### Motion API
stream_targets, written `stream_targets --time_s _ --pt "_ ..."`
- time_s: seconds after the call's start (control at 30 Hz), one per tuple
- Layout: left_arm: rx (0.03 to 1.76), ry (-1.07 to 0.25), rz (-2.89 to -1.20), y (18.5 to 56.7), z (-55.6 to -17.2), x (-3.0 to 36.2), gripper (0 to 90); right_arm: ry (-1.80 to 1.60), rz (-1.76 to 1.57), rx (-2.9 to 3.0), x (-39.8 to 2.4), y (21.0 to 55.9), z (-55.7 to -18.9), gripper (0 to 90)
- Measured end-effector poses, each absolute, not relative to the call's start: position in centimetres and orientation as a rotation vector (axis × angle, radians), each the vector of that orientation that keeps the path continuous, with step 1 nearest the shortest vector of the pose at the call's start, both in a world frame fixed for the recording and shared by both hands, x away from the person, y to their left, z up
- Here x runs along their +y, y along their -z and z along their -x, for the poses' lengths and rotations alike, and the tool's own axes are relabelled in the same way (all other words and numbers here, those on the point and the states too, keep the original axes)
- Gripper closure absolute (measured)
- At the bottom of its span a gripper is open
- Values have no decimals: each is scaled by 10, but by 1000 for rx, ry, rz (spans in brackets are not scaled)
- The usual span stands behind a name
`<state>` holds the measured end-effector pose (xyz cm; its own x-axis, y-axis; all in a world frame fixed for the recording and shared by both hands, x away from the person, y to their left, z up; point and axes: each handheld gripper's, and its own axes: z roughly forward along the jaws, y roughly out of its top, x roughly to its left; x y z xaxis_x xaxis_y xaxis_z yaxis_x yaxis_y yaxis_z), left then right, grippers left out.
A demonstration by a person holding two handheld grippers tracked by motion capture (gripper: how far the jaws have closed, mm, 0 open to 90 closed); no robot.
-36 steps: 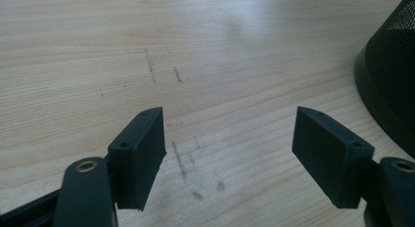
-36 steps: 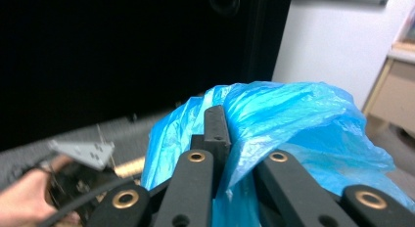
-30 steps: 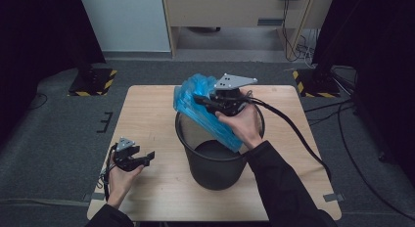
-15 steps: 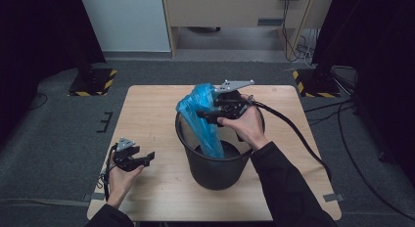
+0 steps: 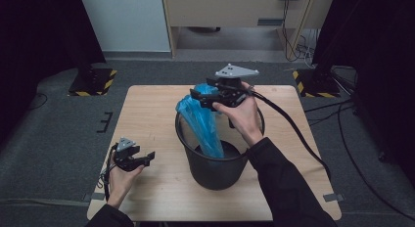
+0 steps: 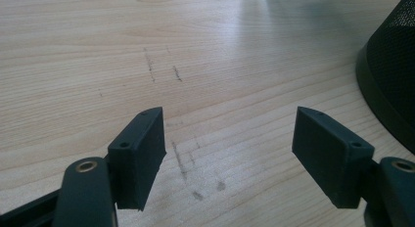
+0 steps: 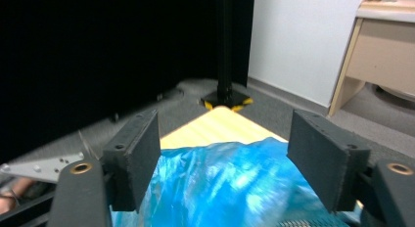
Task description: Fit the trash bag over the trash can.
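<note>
A black mesh bin [image 5: 215, 173] stands on the wooden table [image 5: 147, 114]. A crumpled blue plastic bag [image 5: 203, 124] hangs over the bin's far-left rim and reaches down inside. My right gripper [image 5: 198, 99] hovers just above the bag's top, pointing left. Its jaws have just been opening and stand wide; in the right gripper view the bag [image 7: 235, 183] lies low between the pads [image 7: 139, 153] without being pressed. My left gripper [image 5: 150, 156] rests low at the table's front left, open and empty, with the bin's wall [image 6: 391, 75] to its right.
A wooden desk [image 5: 235, 11] stands beyond the table. Yellow-and-black striped bases [image 5: 93, 82] sit on the grey floor at both far corners. The right gripper's thick cable [image 5: 293, 129] trails off the table's right side. Bare tabletop lies left of the bin.
The right gripper's jaws opened and let go of the bag, which dropped from a held-up bundle to hang into the bin. The right hand shifted slightly right. The left hand stayed still.
</note>
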<state>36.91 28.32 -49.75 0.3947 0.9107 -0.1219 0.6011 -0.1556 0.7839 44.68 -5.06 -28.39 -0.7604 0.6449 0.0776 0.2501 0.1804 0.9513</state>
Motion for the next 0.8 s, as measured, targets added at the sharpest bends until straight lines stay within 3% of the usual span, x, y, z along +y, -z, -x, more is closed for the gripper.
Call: stream_targets --time_s 0.2,0.23,0.27,0.3,0.33,0.37,0.43,0.8 --pt "1298 -492 -1864 497 -369 283 277 -1462 -797 2226 -39 300 -457 428" --pt "1302 -491 -1866 498 -369 283 277 -1453 -777 2210 -38 301 -456 521" --pt "1302 -491 -1866 498 -369 283 277 -1453 -777 2210 -38 301 -456 521" --pt "1299 -492 -1867 498 -369 283 277 -1445 -773 2205 -39 300 -455 605" --pt "1296 -493 -1867 498 -369 283 277 -1409 -758 2199 -41 300 -454 774" --pt "1296 -493 -1867 498 -369 283 277 -1409 -758 2199 -41 300 -454 774" --pt "1297 -492 -1865 497 -369 283 277 -1377 -787 2202 -44 298 -452 857" --pt "1289 -491 -1863 497 -369 282 289 -1477 -710 2320 -68 279 -422 897"
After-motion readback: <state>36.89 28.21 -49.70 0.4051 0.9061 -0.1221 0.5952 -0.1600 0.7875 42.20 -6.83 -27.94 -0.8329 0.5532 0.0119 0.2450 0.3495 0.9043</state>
